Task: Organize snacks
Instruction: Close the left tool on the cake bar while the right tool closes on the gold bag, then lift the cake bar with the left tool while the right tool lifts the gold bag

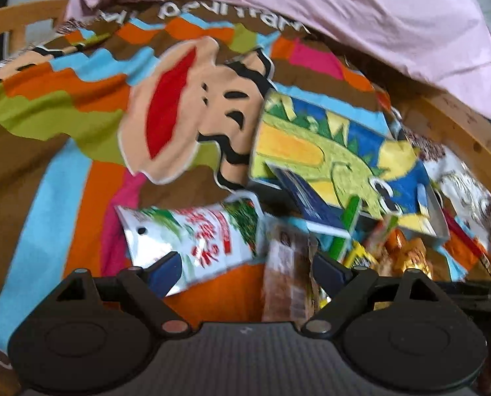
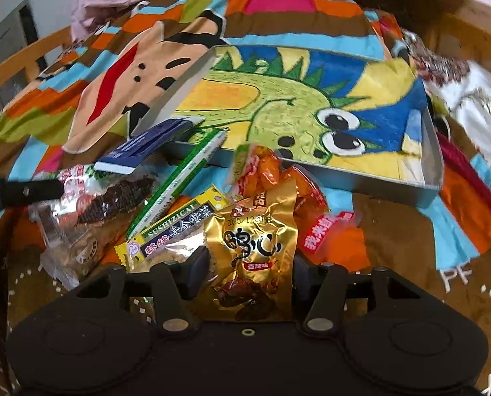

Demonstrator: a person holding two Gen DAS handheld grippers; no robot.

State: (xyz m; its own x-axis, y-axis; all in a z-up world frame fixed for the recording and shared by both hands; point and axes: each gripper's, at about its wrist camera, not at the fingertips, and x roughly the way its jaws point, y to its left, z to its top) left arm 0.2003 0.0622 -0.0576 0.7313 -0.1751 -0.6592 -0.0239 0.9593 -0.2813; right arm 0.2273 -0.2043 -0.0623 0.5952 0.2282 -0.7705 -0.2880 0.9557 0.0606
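On the far left of the left wrist view, the striped cartoon blanket [image 1: 64, 125] covers the surface, with a pink sheet [image 1: 344, 10] bunched behind it. The left gripper [image 1: 247, 272] hangs low over the blanket with its jaws spread wide and nothing between them; a white and green snack pouch [image 1: 196, 241] lies flat just ahead of its left finger, and a brownish packet [image 1: 286, 283], too blurred to read, sits between the fingers without seeming to be pinched. Further right, a shallow tray [image 1: 438, 217] lined with a green dinosaur drawing rests tilted on the blanket, a dark blue packet [image 1: 306, 198] leaning on its near edge. In the right wrist view, a clear bag of brown snacks [image 2: 90, 217] lies at the left, then a long green and white stick pack [image 2: 179, 181] propped against the tray's [image 2: 430, 171] front wall, and a yellow packet [image 2: 176, 227] beneath it. The right gripper [image 2: 250, 272] has its jaws partly apart, flanking a gold foil packet [image 2: 255, 250]; whether the pads actually press it is hard to tell. Orange wrapped snacks [image 2: 278, 178] are heaped just behind the gold packet, touching the tray's front wall.
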